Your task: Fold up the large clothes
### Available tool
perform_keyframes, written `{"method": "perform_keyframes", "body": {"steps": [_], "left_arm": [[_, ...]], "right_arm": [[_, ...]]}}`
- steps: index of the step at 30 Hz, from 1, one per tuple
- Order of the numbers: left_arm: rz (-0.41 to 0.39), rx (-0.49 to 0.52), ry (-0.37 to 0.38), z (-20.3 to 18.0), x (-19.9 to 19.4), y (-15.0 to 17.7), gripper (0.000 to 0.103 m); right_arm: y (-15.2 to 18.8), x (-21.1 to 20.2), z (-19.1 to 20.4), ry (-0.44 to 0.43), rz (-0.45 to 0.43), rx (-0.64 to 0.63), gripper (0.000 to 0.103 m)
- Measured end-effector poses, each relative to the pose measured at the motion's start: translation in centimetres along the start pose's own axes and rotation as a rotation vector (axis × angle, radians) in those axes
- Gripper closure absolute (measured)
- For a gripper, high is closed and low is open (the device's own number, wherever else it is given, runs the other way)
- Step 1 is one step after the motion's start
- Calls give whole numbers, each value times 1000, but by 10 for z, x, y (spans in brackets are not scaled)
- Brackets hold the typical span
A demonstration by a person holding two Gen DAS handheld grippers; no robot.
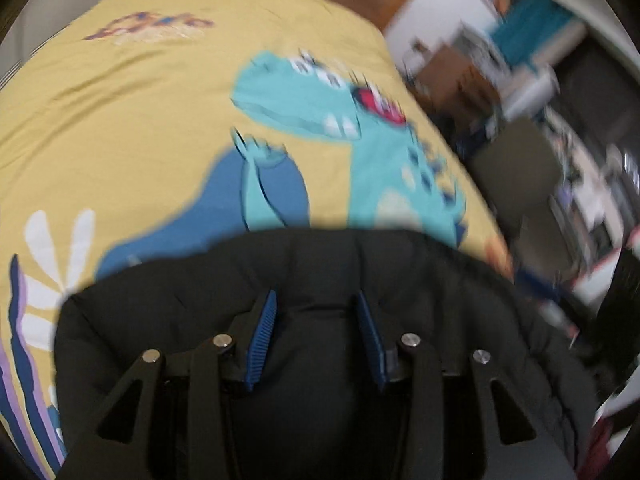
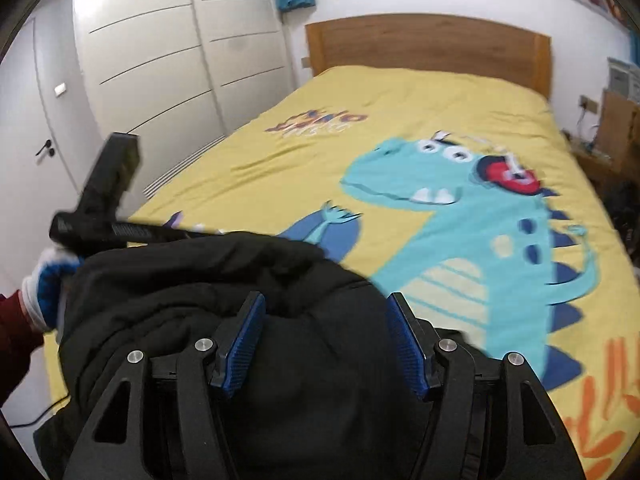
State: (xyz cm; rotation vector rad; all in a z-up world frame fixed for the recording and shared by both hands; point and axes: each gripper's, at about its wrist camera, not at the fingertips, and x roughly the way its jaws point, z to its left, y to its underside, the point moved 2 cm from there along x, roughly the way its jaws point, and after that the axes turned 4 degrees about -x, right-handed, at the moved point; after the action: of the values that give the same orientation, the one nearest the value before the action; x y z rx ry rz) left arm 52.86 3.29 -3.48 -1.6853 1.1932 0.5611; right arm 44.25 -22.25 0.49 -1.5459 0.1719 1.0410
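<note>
A black padded jacket [image 2: 208,300] lies bunched at the near end of the bed, on a yellow bedcover [image 2: 320,160] printed with a teal dinosaur [image 2: 460,216]. The right gripper [image 2: 325,344] hangs over the garment with its blue pads well apart and nothing pinched between them; the black cloth sits below the gap, not in it. The left gripper [image 1: 314,336] likewise stands partly open above the jacket, its pads clear of the fabric. In the right wrist view the left tool shows as a dark bar off to the left, held by a gloved hand [image 2: 48,288] above a dark red sleeve [image 2: 12,328]. To judge from this, one fold has been laid down and let go, and the hands are between grasps. The next move calls for finding a free edge or corner of the jacket and closing on it before drawing it across. That is hard to plan from here: the left view is smeared by motion, the jacket's near part is cut off behind the gripper bodies, and sleeves, collar and hem cannot be told apart in the black mass.
</note>
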Motion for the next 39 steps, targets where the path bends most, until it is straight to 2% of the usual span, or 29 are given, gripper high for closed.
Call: {"method": "perform_keyframes", "body": {"steps": [3, 7, 10, 14, 18, 24, 29, 32, 36, 39], "left_arm": [[63, 114, -27, -19, 15, 51, 63], [103, 176, -29, -31, 12, 117, 63], [111, 162, -29, -32, 3, 152, 63], [75, 119, -27, -27, -8, 172, 63], [57, 110, -68, -22, 6, 174, 63], [33, 72, -150, -14, 29, 165, 63], [48, 111, -153, -24, 4, 177, 63], [24, 124, -144, -28, -22, 174, 63], [-51, 129, -120, -37, -63, 157, 63], [-89, 129, -99, -47, -74, 127, 63]], "right_arm": [[25, 13, 23, -56, 80, -65, 41], [80, 13, 48, -96, 187, -168, 41], [105, 1, 57, -110, 215, -202, 41], [127, -17, 71, -107, 223, -249, 41], [143, -16, 77, -69, 214, -255, 41], [139, 6, 62, 2, 221, -185, 41], [146, -14, 73, 20, 222, -206, 41], [138, -28, 72, 16, 228, -197, 41], [121, -52, 72, 17, 207, -214, 41], [102, -67, 64, 24, 156, -200, 40]]}}
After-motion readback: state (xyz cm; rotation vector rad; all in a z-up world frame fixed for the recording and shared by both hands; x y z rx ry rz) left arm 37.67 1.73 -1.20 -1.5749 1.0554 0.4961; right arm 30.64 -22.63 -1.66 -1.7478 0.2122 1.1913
